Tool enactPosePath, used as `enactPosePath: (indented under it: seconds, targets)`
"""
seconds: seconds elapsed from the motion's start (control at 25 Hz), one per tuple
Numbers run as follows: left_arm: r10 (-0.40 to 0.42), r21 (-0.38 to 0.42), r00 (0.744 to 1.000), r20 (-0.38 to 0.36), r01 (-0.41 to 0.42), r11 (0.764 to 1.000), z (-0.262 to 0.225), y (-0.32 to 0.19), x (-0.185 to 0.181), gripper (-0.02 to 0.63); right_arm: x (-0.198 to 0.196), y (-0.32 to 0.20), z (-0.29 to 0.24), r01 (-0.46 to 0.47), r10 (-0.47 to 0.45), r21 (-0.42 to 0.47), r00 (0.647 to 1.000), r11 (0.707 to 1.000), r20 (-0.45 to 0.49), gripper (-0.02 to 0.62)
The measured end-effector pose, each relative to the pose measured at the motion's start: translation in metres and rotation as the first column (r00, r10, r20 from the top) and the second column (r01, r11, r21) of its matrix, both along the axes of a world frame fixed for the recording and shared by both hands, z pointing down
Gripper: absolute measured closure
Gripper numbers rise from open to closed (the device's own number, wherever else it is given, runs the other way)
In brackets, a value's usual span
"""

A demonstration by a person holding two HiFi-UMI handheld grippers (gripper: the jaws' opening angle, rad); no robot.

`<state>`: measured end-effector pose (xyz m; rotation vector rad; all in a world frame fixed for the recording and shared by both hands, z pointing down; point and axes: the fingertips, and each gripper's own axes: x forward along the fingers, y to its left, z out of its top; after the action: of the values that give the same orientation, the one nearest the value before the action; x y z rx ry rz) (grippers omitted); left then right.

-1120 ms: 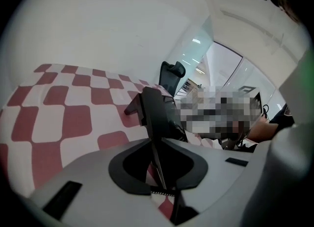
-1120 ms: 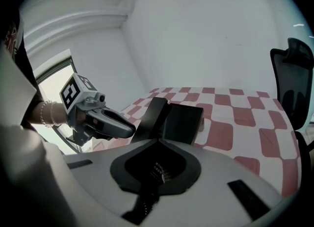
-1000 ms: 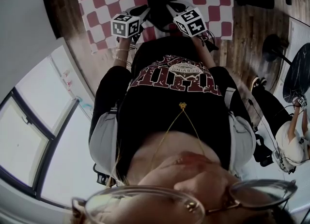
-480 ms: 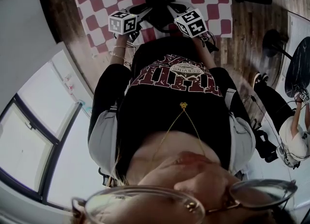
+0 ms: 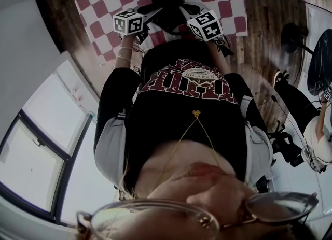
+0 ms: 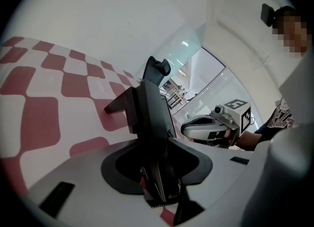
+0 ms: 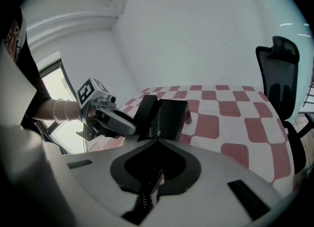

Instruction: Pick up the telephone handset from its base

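Left gripper (image 6: 164, 197) jaws have just been opening and stand spread, with the black telephone (image 6: 147, 115) on the chequered cloth (image 6: 39, 123) right at their tips, seemingly unpinched. The right gripper (image 7: 147, 196) looks pressed together on nothing beside it. With what seems to be the handset (image 7: 146, 111) lying dark along its base (image 7: 172, 118), the person should seat the spread jaws round the handset alone, close firmly, then lift straight while the right gripper steadies the base.

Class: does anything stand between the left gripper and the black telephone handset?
Nothing visible does. The black telephone handset stands directly before the left gripper, whose jaws have just been opening, with only the red-and-white checked tablecloth showing in their gap.
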<state>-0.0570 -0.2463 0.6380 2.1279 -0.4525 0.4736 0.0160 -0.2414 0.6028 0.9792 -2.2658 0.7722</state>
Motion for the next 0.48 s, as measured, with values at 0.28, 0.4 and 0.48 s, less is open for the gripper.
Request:
enactPosePath:
  seconds: [0.28,0.4,0.48]
  targets:
    - [0.021,-0.061,0.998,-0.061,-0.024,0.998,0.0026,-0.002,0.0002,0.469,0.0074,0.0044,0.0024,-0.033,0.033,-0.012,0.999,0.999,-0.003,0.575]
    - [0.03,-0.079,0.996,-0.08,-0.036,0.996,0.0025,-0.0021,-0.0022,0.471,0.0084,0.0057,0.0028,-0.041,0.041,-0.014,0.999,0.999,-0.003,0.575]
    - [0.037,-0.072,0.997,-0.071,-0.042,0.997,0.0022,-0.002,-0.0027,0.472,0.0087,0.0058,0.0028,-0.046,0.046,-0.013,0.999,0.999,-0.002,0.575]
